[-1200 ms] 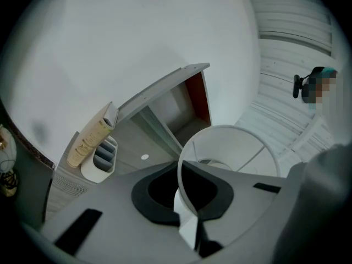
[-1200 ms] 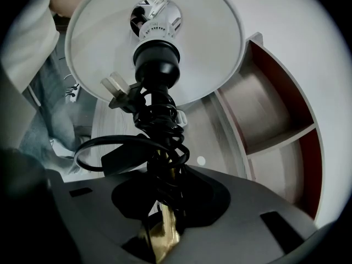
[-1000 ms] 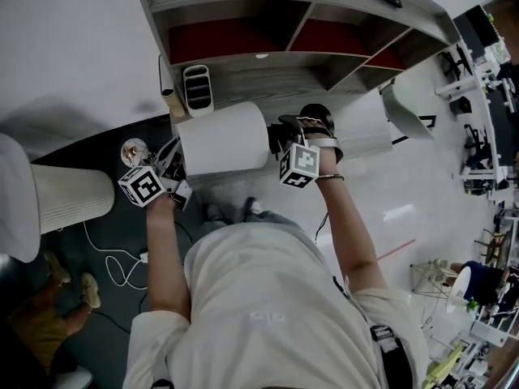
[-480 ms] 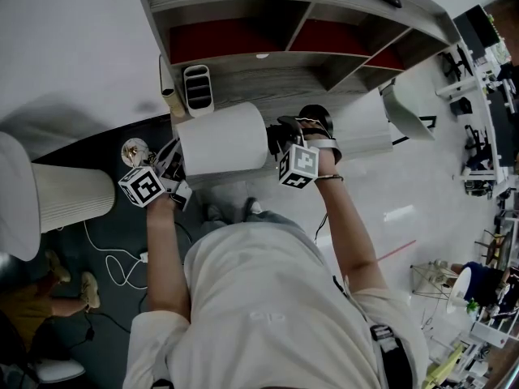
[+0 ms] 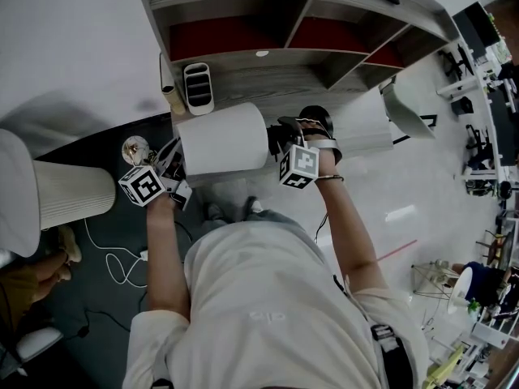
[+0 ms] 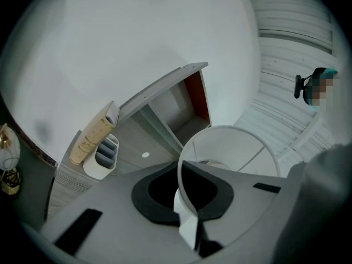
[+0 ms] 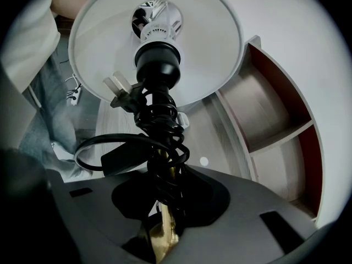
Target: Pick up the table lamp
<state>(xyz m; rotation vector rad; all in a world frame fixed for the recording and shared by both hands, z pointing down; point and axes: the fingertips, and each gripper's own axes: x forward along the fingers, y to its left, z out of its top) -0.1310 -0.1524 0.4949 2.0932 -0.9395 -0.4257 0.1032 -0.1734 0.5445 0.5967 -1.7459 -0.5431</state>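
Note:
The table lamp lies on its side in the air in front of the shelf, its white drum shade between my two grippers. My left gripper is shut on the thin rim of the shade, which runs between the jaws of the left gripper. My right gripper is shut on the brass stem, which has a black power cord wound round it. In the right gripper view the black socket and the inside of the shade lie straight ahead. The dark lamp base shows past the right gripper.
A grey shelf unit with red-backed compartments stands just beyond the lamp, and a white slotted holder rests on it. A pleated lamp shade is at the left and another white shade at the right. A white cable lies on the dark floor.
Both grippers and the lamp have kept still. Only the person at the lower left edge of the head view has shifted.

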